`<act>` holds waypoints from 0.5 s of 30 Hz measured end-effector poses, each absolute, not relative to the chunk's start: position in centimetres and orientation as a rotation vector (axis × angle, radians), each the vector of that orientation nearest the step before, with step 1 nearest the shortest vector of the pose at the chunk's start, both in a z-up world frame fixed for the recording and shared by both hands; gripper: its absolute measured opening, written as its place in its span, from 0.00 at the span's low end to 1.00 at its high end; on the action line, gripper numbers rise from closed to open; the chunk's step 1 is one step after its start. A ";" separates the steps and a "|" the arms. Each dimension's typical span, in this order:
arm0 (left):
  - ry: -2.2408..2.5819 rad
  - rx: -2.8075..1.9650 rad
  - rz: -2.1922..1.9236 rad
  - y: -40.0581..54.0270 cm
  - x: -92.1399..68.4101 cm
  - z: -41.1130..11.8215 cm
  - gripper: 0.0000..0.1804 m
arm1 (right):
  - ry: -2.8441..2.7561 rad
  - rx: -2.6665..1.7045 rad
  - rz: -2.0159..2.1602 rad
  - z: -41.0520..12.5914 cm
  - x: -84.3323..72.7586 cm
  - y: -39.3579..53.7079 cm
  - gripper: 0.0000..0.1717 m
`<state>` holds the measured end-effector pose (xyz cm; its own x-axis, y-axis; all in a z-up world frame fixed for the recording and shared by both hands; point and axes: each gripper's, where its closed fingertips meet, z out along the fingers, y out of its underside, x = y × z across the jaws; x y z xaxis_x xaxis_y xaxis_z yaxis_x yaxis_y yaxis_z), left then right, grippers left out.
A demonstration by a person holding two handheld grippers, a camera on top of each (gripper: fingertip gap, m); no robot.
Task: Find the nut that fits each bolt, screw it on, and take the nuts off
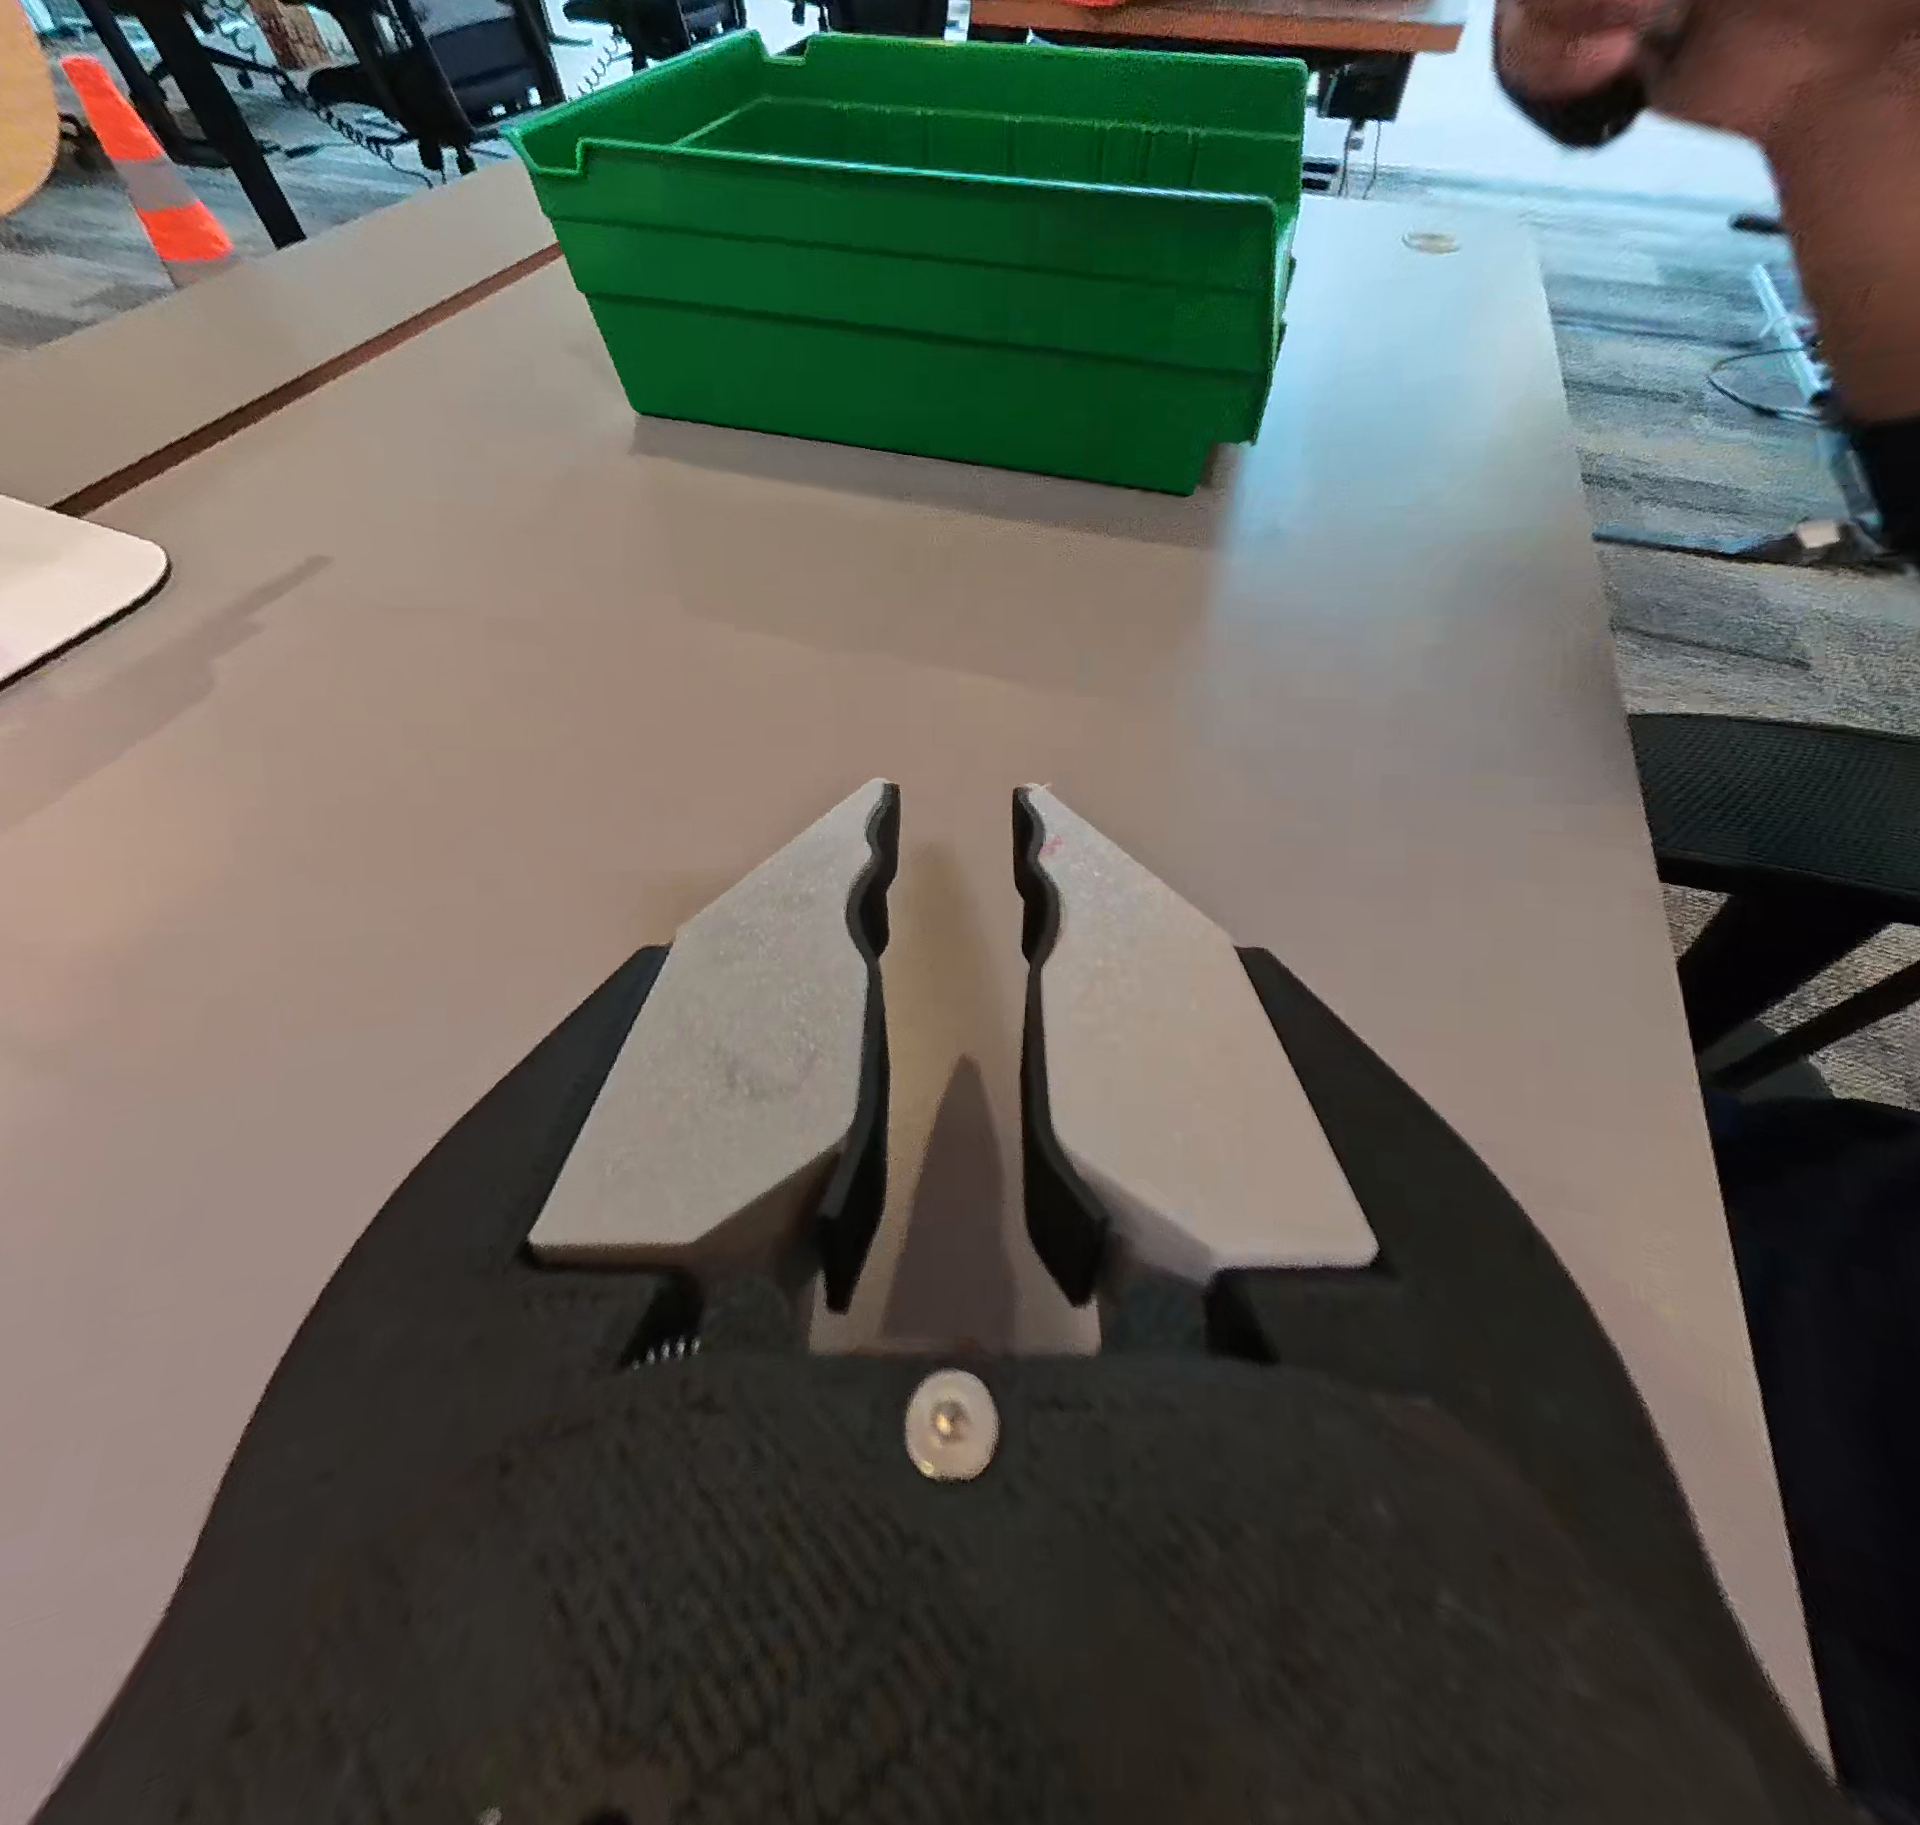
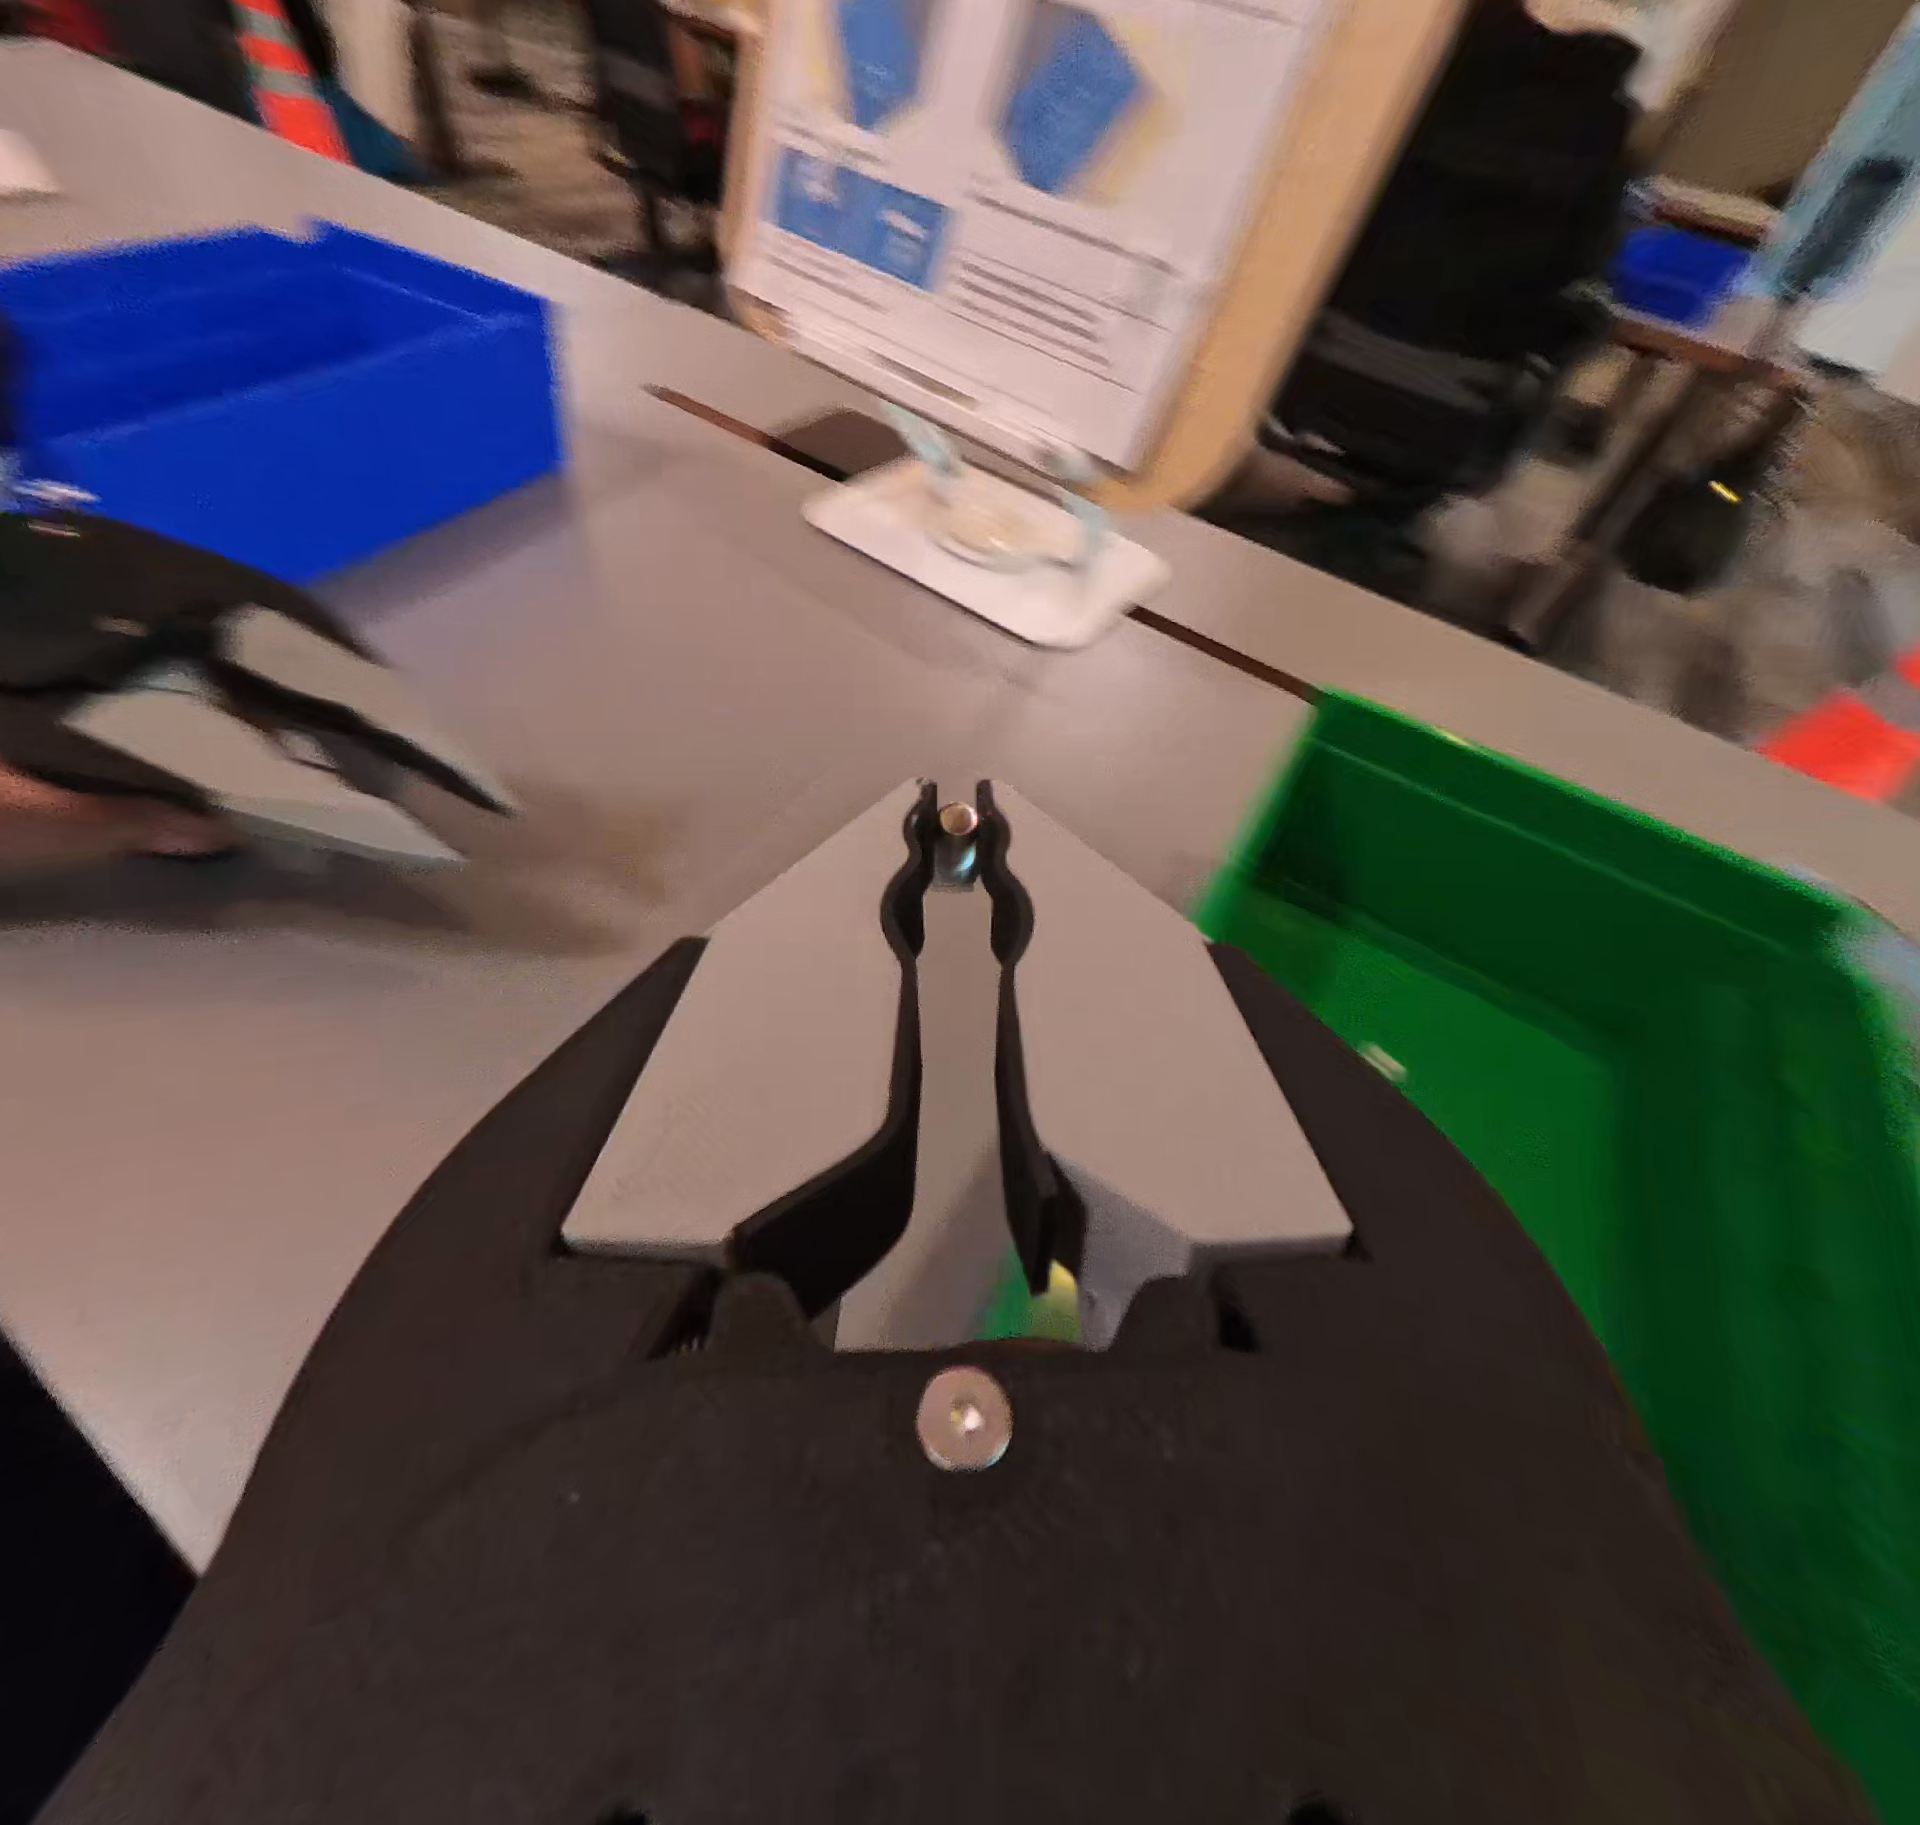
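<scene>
Here, the right gripper (image 2: 957, 807) pinches a small silver metal bolt (image 2: 955, 840) between its black fingertip pads, shank pointing forward, just beside the green plastic bin (image 2: 1558, 996), which seems to be its source. The left gripper (image 1: 957, 807) hangs over the bare grey surface (image 1: 623, 684) with its jaws narrowly parted and nothing between them, probably ready to take a matching nut; none shows. A blue plastic bin (image 2: 291, 393) stands farther off.

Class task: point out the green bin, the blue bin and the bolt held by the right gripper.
green bin (image 1: 935, 341): left wrist view, front wall.
blue bin (image 2: 312, 445): right wrist view, near side wall.
bolt (image 2: 956, 821): right wrist view, its silver end face.
</scene>
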<state>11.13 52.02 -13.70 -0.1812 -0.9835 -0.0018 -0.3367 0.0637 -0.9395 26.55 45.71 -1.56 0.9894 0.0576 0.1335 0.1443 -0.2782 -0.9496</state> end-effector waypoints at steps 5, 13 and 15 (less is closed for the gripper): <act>1.663 -1.311 -1.093 51.3 11.2 -14.0 0.10 | 0.086 -2.228 -0.285 -8.7 39.2 41.0 0.03; 1.681 -1.291 -1.063 51.4 11.3 -14.6 0.09 | 0.165 -2.358 -0.337 -13.5 41.7 41.5 0.16; 1.660 -1.259 -1.109 51.2 11.2 -13.9 0.09 | 0.050 -2.262 -0.355 -9.3 38.8 43.4 0.19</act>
